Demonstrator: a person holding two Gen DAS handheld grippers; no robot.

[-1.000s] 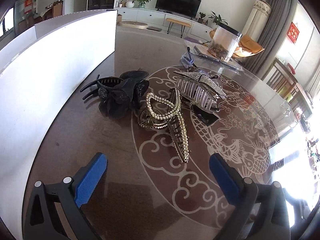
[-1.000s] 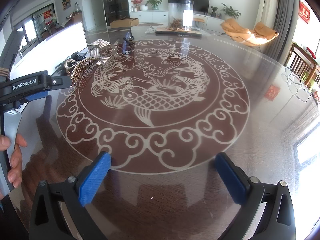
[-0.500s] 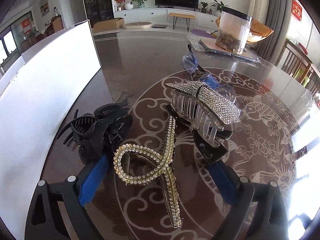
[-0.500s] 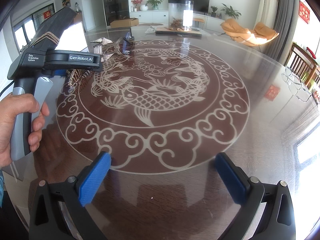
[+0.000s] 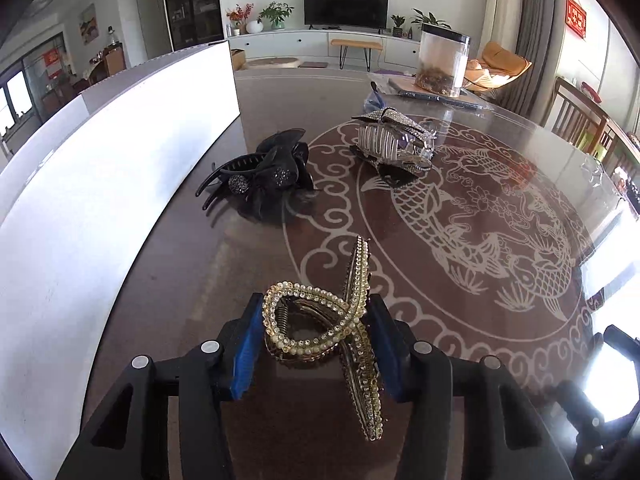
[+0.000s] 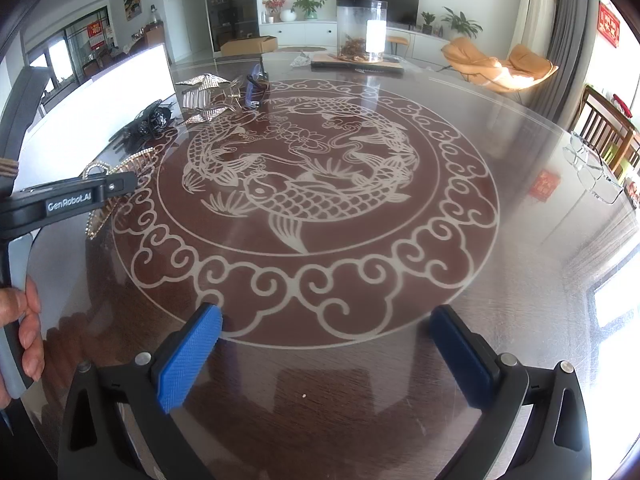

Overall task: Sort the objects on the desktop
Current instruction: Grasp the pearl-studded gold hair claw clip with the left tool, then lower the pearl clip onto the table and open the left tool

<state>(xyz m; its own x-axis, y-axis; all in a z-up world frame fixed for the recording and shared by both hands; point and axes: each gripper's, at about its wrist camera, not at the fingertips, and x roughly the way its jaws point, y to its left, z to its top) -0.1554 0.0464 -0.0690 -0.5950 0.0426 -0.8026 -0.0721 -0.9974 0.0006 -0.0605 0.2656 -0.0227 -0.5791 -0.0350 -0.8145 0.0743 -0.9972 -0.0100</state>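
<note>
A gold pearl-studded hair clip sits between the blue pads of my left gripper, whose jaws are closing and touch it on both sides. It is also visible in the right wrist view as the gold clip under the left gripper's body, held by a hand. A black flower claw clip and a silver rhinestone claw clip lie farther off on the table. My right gripper hovers open over bare tabletop.
A white board lines the table's left side. A clear jar on a flat mat and a blue item stand at the back. Glasses lie near the right edge of the glass-topped carved table.
The left gripper reached over the gold clip, narrowed its jaws around it and drew back with it, away from the black and silver clips. The right gripper stayed still.
</note>
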